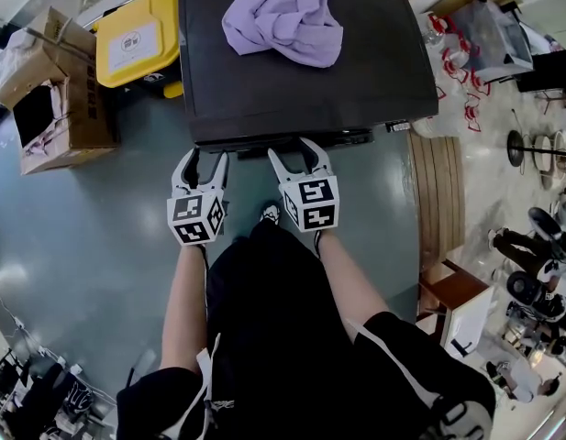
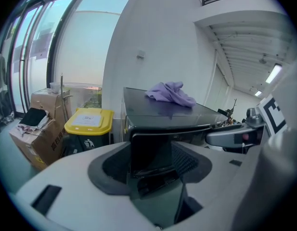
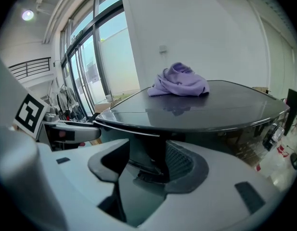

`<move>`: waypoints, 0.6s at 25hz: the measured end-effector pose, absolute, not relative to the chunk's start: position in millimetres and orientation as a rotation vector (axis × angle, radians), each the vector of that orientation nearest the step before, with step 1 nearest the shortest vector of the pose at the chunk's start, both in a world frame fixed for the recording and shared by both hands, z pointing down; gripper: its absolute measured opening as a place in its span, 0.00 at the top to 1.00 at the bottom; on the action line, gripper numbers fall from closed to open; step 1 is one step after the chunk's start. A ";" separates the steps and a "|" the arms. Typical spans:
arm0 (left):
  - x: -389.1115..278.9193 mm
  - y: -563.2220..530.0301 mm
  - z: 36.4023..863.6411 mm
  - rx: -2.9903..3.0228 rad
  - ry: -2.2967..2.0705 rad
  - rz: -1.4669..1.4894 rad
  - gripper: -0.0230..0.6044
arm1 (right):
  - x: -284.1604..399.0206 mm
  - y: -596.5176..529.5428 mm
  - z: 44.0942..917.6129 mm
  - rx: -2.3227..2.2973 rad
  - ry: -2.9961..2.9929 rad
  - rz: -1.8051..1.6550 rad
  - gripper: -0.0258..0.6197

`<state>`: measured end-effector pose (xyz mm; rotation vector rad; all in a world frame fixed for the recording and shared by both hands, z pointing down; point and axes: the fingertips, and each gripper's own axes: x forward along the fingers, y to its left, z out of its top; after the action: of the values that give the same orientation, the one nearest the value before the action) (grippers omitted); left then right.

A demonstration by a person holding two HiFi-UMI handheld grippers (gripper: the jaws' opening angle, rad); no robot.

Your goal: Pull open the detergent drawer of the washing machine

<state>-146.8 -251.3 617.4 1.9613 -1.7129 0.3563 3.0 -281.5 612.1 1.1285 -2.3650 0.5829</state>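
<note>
Jaws of left tongs and right tongs stand apart, empty, washing machine front edge just ahead of the tips, presumably lining up on its drawer.

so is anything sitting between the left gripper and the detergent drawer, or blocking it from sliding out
Nothing visible does. The left gripper, jaws open, frames the dark drawer front with no object between. The purple cloth lies on top of the washing machine, off the drawer's path.

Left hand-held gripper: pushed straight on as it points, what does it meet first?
Probably the washing machine's dark front panel, framed between its open jaws; how much gap remains is unclear.
</note>
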 end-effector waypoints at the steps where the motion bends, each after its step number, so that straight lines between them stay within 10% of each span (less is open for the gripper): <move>1: -147.4 -252.6 617.8 1.959 -1.713 0.354 0.55 | 3.0 -282.1 611.8 1.138 -2.363 0.586 0.60; 15: -144.5 -259.9 619.1 1.970 -1.691 0.352 0.55 | 4.2 -287.7 611.8 1.219 -2.328 0.581 0.61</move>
<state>-144.5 -259.9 619.1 1.9701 -1.6911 0.3524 4.2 -287.7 611.8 1.2186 -2.3278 0.5812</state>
